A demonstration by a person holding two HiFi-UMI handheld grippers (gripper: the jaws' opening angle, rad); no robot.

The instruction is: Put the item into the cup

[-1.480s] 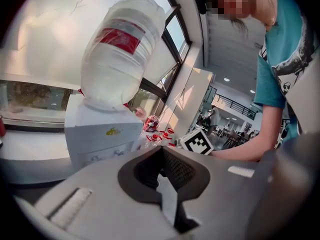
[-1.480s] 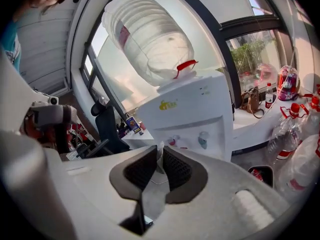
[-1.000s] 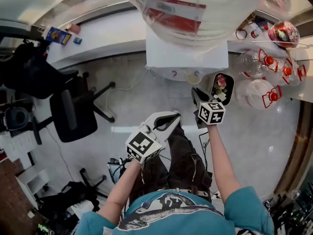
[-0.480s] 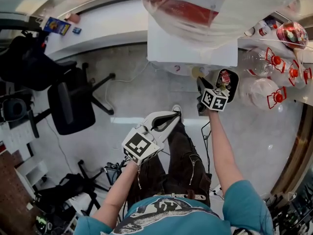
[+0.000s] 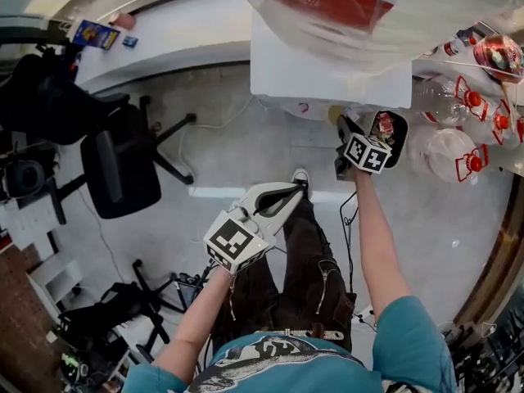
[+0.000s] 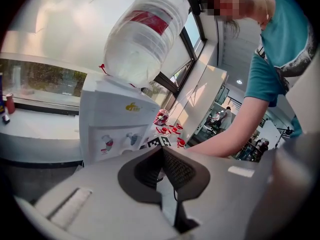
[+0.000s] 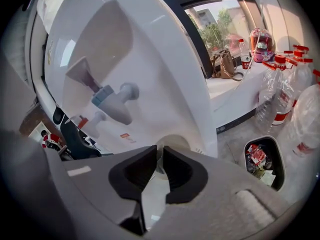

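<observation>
A pale round cup [image 5: 333,115] sits at the foot of the white water dispenser [image 5: 327,72], below its taps [image 7: 112,101]. My right gripper [image 5: 343,124] is held out at that spot. In the right gripper view the cup [image 7: 173,139] shows just past the right gripper [image 7: 160,153], whose jaws are drawn together to a thin slit with nothing clearly held. My left gripper [image 5: 298,189] hangs lower, over the person's legs, shut and empty. It points at the dispenser [image 6: 115,119] in the left gripper view [image 6: 161,151]. No separate item shows.
A large water bottle [image 5: 352,6] tops the dispenser. A black bin [image 5: 393,134] with rubbish stands right of it, with big clear bottles [image 5: 446,150] with red caps beyond. A black office chair [image 5: 119,170] stands at the left, and a white counter [image 5: 164,47] runs along the wall.
My right gripper has moved forward, from above the floor up to the cup at the dispenser's foot. The left gripper has hardly moved.
</observation>
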